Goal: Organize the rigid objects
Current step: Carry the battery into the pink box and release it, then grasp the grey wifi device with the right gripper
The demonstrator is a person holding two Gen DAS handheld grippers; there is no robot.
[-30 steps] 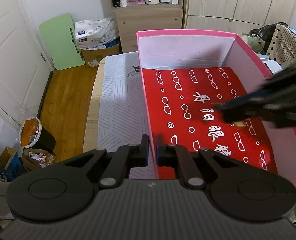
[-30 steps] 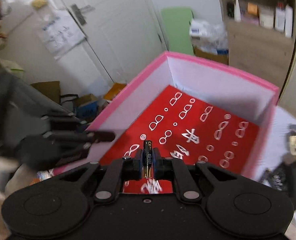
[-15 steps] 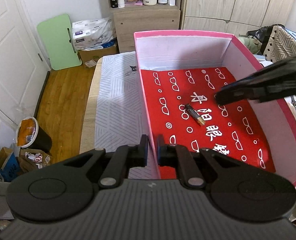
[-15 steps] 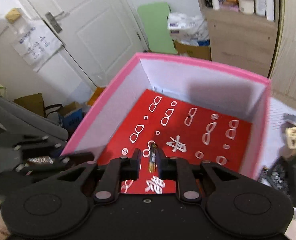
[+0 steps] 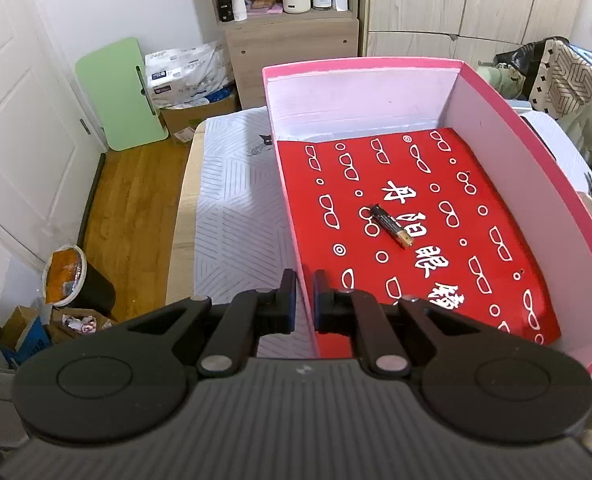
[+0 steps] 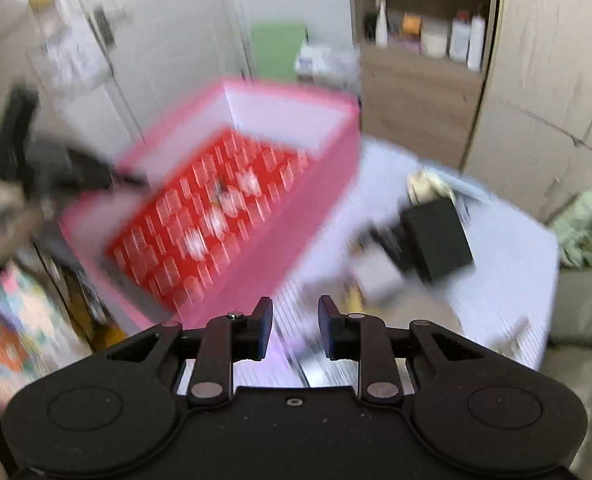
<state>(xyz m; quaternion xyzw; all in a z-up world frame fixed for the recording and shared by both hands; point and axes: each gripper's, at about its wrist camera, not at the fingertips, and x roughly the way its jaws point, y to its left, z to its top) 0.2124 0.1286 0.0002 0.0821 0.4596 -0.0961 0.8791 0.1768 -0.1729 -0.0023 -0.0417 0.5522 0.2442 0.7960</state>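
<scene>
The pink box (image 5: pixel 491 92) carried a red liner (image 5: pixel 447 184) printed with white spectacle outlines and large white Chinese characters down its middle; the two that read clearly were 阳 and 眼. A black battery (image 5: pixel 389 226) with a gold end lay on that liner, ahead of the left gripper (image 5: pixel 303 302) and a little to its right, apart from the box walls; any print on its casing was too small to read.

The left gripper pointed steeply down, its jaws together on the box's near-left wall, one finger outside over the striped bedsheet (image 5: pixel 232 208) and the other inside over the liner.

In the right wrist view everything but the tool was smeared by motion. The right gripper (image 6: pixel 295 322) also pointed downward, over the pale bedsheet just right of the box, which sat ahead and to the left of its jaws. Those jaws had just been opening and stood apart with nothing between them. A black boxy object (image 6: pixel 435 236) lay ahead and to the right among blurred clutter. Labels on the shelf bottles (image 6: pixel 459 36) were unreadable.
</scene>
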